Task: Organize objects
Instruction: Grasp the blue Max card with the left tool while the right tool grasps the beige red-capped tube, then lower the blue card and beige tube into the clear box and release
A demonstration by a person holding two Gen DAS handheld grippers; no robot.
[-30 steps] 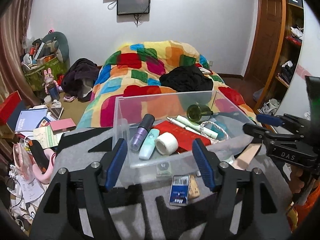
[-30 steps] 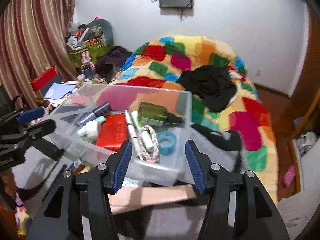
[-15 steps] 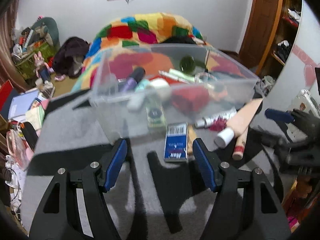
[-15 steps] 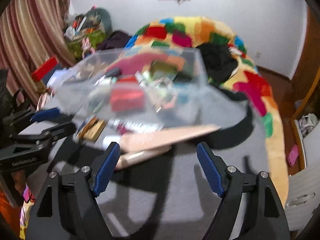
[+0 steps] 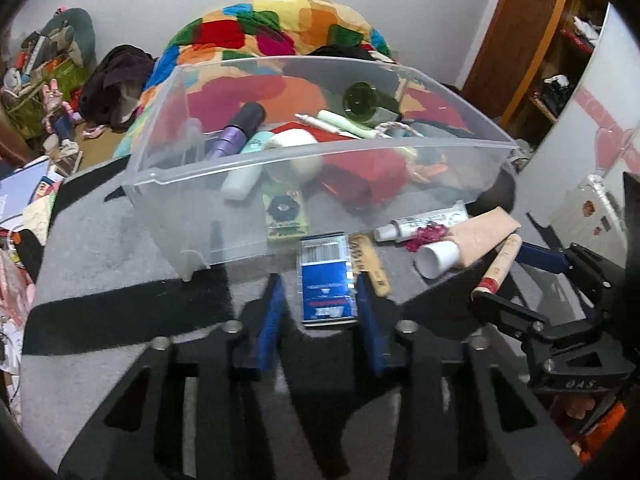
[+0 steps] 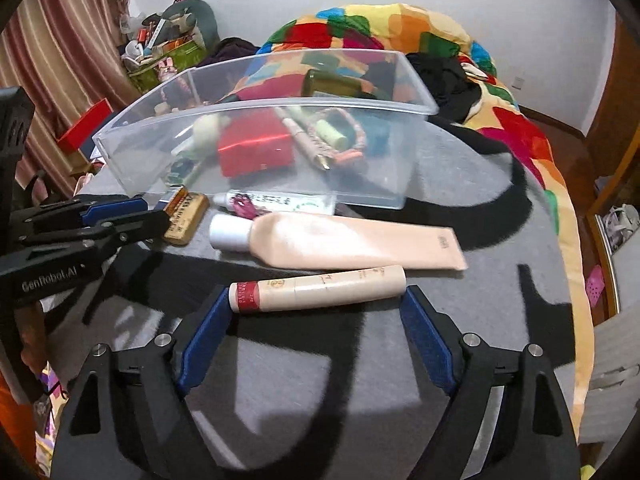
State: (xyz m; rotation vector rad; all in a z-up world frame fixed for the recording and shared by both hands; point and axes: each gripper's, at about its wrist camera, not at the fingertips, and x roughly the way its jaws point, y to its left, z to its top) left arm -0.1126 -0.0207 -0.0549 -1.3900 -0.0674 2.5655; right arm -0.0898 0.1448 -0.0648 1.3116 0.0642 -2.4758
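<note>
Straddling a flat blue box [image 5: 328,280] on the fuzzy grey blanket [image 5: 120,248], our left gripper [image 5: 320,312] has closed in from its wide spread a second ago, its pads flanking the box's long sides just before the clear plastic bin [image 5: 304,184]. Our right gripper [image 6: 316,320] stands wide open around a smooth cream cylinder with a red end [image 6: 320,288], beside a soft peach tube [image 6: 352,242]

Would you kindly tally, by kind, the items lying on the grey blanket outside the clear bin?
Tubes: 2, peach tube, small white tube
Boxes: 2, blue box, tan box
Bottles: 1, cream bottle
Hair ties: 1, magenta hair tie
Total: 6
</note>
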